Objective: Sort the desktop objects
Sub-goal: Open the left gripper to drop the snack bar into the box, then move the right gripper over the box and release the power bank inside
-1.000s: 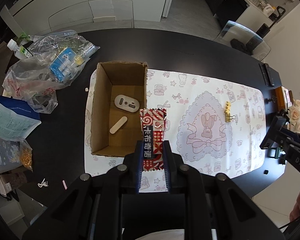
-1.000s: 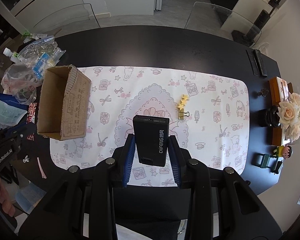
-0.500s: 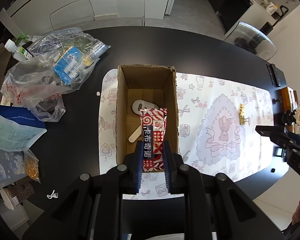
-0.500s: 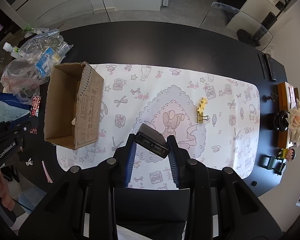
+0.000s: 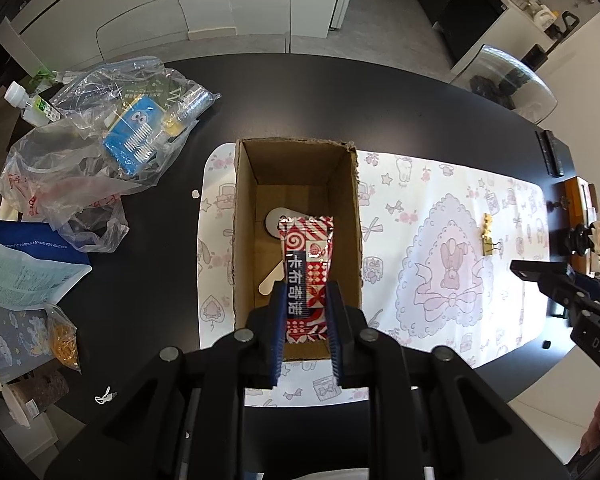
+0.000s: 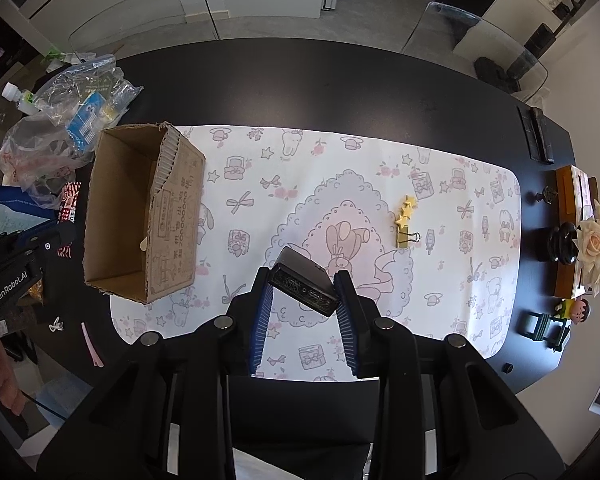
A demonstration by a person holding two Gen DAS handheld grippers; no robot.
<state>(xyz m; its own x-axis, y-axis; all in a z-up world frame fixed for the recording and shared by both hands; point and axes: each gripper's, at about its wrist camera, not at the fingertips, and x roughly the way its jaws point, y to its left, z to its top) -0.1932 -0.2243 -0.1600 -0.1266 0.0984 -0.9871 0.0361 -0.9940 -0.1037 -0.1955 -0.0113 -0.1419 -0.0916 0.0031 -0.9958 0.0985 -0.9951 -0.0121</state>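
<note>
My left gripper (image 5: 306, 300) is starting to loosen on the red snack packet (image 5: 308, 264), jaws opening with the packet still between them. A second ago it hung over the mat (image 5: 440, 208); now it's above the open cardboard box (image 5: 244, 240), so a drop looks due. My right gripper (image 6: 303, 292) stays clenched on the black device (image 6: 302, 286), now tipped askew, over the mat near the gold clip (image 6: 405, 222).
</note>
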